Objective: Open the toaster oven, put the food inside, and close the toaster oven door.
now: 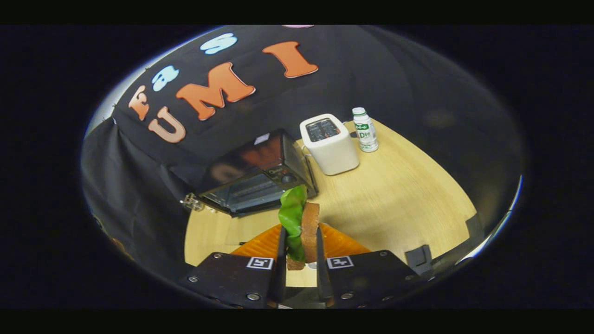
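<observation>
The gripper (299, 260) is holding the sandwich (304, 229) on edge, both fingers pressing its sides with the jaws set narrow. The sandwich is showing a brown bread slice and a green lettuce leaf, and it is riding above an orange plate (343, 243) on the wooden table (399, 199).

The toaster oven (257, 178) is sitting at about 11 o'clock from the fingertips, beyond the sandwich, with its door appearing to lie open toward the table. A white toaster (330, 144) is standing at 1 o'clock, just beside the oven, and a small bottle (365, 130) is standing next to that.

Judged status: the opening step appears complete and the food is picked up. Still remaining: carrying the sandwich into the oven cavity, releasing it, and closing the door.
</observation>
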`<state>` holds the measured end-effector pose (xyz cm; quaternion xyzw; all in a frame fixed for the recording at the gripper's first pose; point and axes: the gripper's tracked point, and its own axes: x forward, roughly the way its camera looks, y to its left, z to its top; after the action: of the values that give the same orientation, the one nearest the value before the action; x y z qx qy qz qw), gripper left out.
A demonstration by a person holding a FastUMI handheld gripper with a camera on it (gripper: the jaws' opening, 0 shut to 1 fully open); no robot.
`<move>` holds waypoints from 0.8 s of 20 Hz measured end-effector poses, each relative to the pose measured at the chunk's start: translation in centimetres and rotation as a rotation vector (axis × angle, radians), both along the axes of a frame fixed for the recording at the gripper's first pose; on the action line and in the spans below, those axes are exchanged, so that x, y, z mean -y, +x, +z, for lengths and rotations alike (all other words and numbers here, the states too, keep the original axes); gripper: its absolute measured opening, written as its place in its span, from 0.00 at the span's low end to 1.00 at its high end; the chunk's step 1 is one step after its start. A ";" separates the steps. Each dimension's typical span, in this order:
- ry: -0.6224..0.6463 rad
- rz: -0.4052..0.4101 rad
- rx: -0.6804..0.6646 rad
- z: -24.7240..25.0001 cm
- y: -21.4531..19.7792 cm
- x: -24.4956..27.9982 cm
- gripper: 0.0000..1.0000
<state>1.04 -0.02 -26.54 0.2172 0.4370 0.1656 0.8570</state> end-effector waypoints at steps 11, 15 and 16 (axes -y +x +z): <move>0.421 -0.201 -0.055 -3.9 0.7 -10.7 0.27; 0.484 -0.263 -0.094 -6.8 1.7 -14.6 0.27; 0.495 -0.275 -0.100 -7.4 2.2 -15.5 0.27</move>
<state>3.23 15.52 -33.92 0.4849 0.3915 0.1386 0.7697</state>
